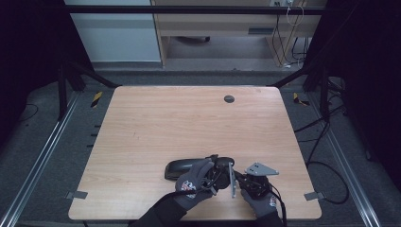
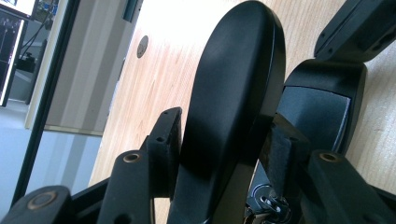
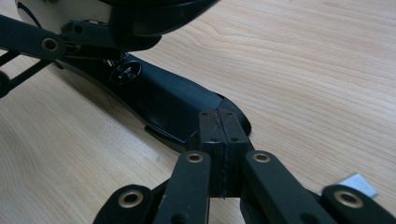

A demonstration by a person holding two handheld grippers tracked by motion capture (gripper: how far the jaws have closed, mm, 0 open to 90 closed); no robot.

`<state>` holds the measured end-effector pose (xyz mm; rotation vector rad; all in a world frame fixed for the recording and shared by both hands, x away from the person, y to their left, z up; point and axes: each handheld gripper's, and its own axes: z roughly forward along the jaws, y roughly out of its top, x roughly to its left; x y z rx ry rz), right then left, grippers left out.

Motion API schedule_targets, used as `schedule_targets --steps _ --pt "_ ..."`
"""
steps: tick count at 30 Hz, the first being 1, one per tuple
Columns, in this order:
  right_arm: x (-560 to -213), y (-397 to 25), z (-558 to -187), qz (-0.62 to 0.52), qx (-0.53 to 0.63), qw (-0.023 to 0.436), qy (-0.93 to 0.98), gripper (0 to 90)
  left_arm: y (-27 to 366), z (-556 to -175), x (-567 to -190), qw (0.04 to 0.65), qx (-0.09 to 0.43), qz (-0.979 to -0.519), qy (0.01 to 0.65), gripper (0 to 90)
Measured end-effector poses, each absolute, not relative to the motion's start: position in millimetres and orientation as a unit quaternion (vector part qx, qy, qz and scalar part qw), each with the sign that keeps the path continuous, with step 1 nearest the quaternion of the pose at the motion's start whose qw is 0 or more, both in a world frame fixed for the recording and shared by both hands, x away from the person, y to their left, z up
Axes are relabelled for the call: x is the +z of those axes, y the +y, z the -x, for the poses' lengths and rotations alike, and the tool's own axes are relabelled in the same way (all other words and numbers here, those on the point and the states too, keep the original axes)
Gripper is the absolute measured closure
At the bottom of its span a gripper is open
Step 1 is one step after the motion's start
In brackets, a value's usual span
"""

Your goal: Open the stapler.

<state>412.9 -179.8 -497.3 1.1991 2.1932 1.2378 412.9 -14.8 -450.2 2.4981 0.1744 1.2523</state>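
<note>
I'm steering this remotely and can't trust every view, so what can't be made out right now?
- High view: the long black curved case is half covered by the gloved left hand; gripper jaws hidden.
- Left gripper view: the case's near end is cut off by the bottom edge.
- Right gripper view: the right gripper is shut; what it pinches is unclear.

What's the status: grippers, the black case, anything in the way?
Left gripper shut on black case, near table front edge. Right gripper shut, tips together at the case's end, holding nothing. Nothing in the way.
</note>
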Motion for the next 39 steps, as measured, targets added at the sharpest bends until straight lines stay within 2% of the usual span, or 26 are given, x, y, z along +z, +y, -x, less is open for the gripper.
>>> schedule_targets --steps 27,39 --pt "-502 -165 -421 -0.42 0.436 0.157 0.78 90.0 -14 -412 -451 0.174 0.443 -0.877 0.062 52.7" --pt "-502 -164 -420 -0.43 0.436 0.157 0.775 90.0 -2 -413 -436 0.217 0.436 -0.869 0.093 53.1"
